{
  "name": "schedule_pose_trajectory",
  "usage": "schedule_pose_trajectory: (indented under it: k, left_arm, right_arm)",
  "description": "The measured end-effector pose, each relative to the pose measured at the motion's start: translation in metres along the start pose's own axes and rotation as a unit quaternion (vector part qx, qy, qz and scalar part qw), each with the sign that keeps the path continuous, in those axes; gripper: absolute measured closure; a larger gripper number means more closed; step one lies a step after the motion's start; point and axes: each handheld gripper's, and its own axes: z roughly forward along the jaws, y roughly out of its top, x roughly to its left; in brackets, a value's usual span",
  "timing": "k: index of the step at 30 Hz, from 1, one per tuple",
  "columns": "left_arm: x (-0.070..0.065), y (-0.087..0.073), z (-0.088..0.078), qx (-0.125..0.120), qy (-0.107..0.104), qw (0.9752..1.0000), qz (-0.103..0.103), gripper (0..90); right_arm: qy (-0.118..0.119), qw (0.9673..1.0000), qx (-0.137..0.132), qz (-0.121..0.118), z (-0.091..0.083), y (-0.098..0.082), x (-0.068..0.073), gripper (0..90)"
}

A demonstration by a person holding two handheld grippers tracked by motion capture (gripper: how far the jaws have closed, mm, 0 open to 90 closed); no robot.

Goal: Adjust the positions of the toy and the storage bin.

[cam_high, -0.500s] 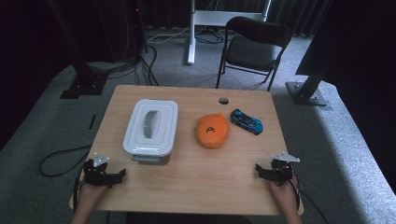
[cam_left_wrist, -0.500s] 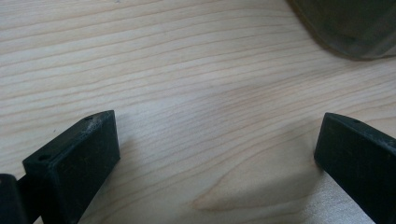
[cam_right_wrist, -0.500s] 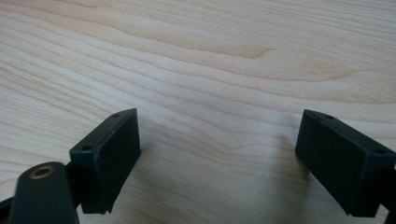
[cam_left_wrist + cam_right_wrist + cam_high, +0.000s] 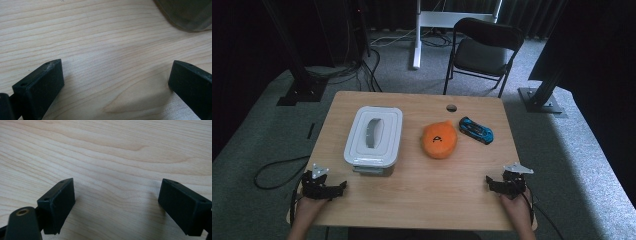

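1. The surface (image 4: 422, 200) is pale wood with a long wavy grain, rectangular with rounded corners and a small round hole (image 4: 451, 108) near its far edge.
2. The white plastic box (image 4: 373, 140), a rounded rectangle with a recessed lid handle, sits left of centre, its near end not far ahead of the left tool.
3. A soft-looking orange pouch (image 4: 439, 139) lies at the middle; a glossy blue toy car (image 4: 476, 130) is just beside it, to its right.
4. The left tool (image 4: 343, 185) rests at the near left corner, its matte black block jaws spread wide over bare wood, holding nothing.
5. The right tool (image 4: 488, 181) rests at the near right corner, likewise gaping wide and empty.
6. Bare wood lies between the two tools along the near edge.
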Motion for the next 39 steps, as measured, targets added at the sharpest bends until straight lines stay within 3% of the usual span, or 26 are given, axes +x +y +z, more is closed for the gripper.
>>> schedule_pose_trajectory:
  k: [7,18,29,39]
  left_arm:
    - [0.0,0.0,0.0,0.0,0.0,1.0,0.001,0.5]
    - [0.0,0.0,0.0,0.0,0.0,1.0,0.0,0.5]
    - [0.0,0.0,0.0,0.0,0.0,1.0,0.0,0.5]
    - [0.0,0.0,0.0,0.0,0.0,1.0,0.0,0.5]
  right_arm:
    - [0.002,0.9999,0.011,-0.003,-0.002,0.001,0.001,13.0]
    - [0.026,0.9986,0.035,-0.031,0.007,0.015,0.002,12.0]
    - [0.026,0.9993,0.014,-0.024,0.013,0.032,-0.007,13.1]
    - [0.044,0.9987,-0.002,-0.028,0.023,0.058,-0.018,13.2]
